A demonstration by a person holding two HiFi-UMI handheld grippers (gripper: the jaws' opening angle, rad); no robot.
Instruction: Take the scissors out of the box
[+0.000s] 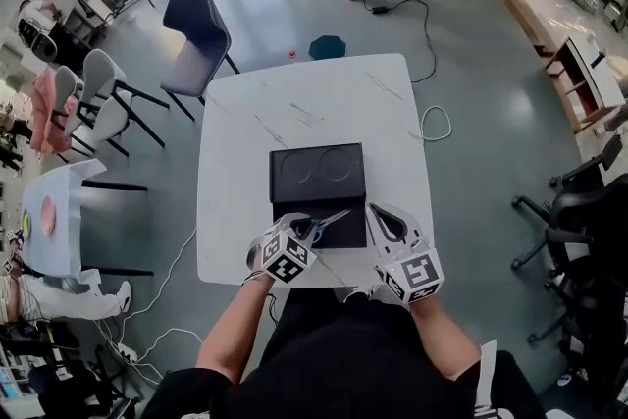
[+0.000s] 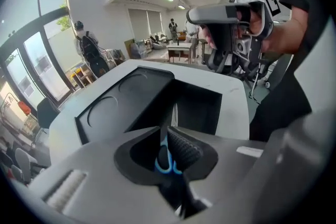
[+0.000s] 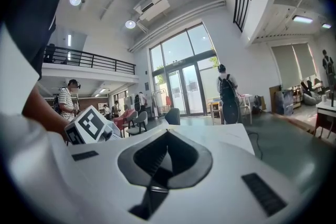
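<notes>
A flat black box (image 1: 317,174) lies on the white table (image 1: 294,103), and its near part is an open recess (image 2: 197,107). The scissors (image 1: 329,220) have blue handles (image 2: 164,164) and silver blades that point to the right, over the box's near edge. My left gripper (image 1: 306,229) is shut on the blue handles, tilted down over the box's front left corner. My right gripper (image 1: 385,223) hovers just right of the box. Its jaws meet (image 3: 167,139) with nothing between them.
The table's front edge (image 1: 294,278) is right under both grippers, against the person's body. Chairs (image 1: 196,25) and a small pale table (image 1: 59,211) stand to the left, an office chair (image 1: 579,211) to the right. A cable (image 1: 432,123) lies on the floor.
</notes>
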